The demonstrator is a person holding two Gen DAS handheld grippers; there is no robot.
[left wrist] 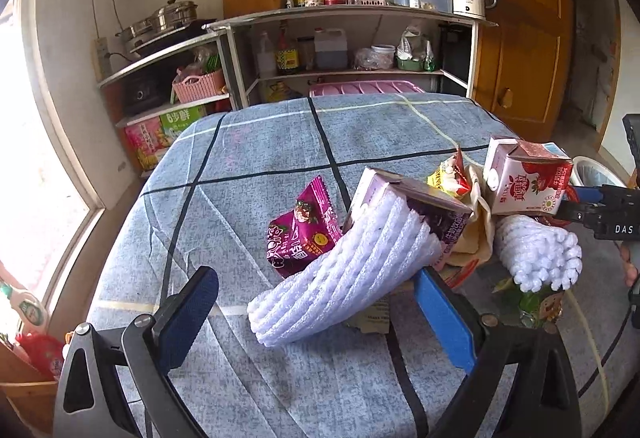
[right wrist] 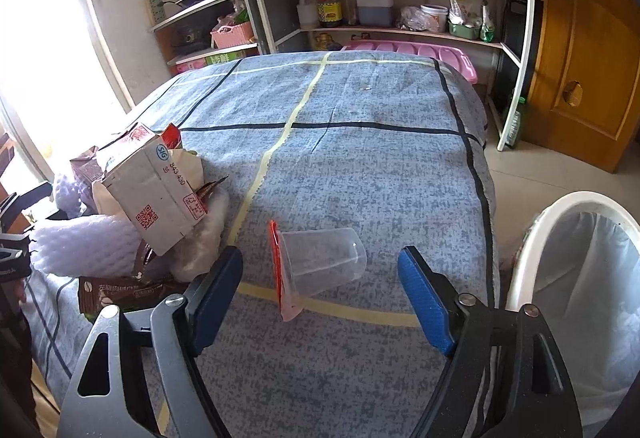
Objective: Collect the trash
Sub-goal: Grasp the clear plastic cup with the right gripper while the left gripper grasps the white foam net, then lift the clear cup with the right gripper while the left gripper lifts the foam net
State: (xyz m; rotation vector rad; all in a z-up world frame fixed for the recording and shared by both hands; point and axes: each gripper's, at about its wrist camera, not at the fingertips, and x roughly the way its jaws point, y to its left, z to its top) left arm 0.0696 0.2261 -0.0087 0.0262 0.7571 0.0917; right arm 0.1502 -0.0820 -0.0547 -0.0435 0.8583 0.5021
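Between the right gripper's [right wrist: 320,294] jaws — clear cup [right wrist: 324,264] on its side, mouth leftward.

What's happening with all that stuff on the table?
A person is tidying trash off a table under a blue-grey checked cloth, with a two-finger gripper in each hand. The right gripper is open around a clear plastic cup lying on its side, not squeezing it. The left gripper is open around a white foam net sleeve in the wrapper pile. A white bin with a liner waits at the table's right edge. Nothing is picked up yet.
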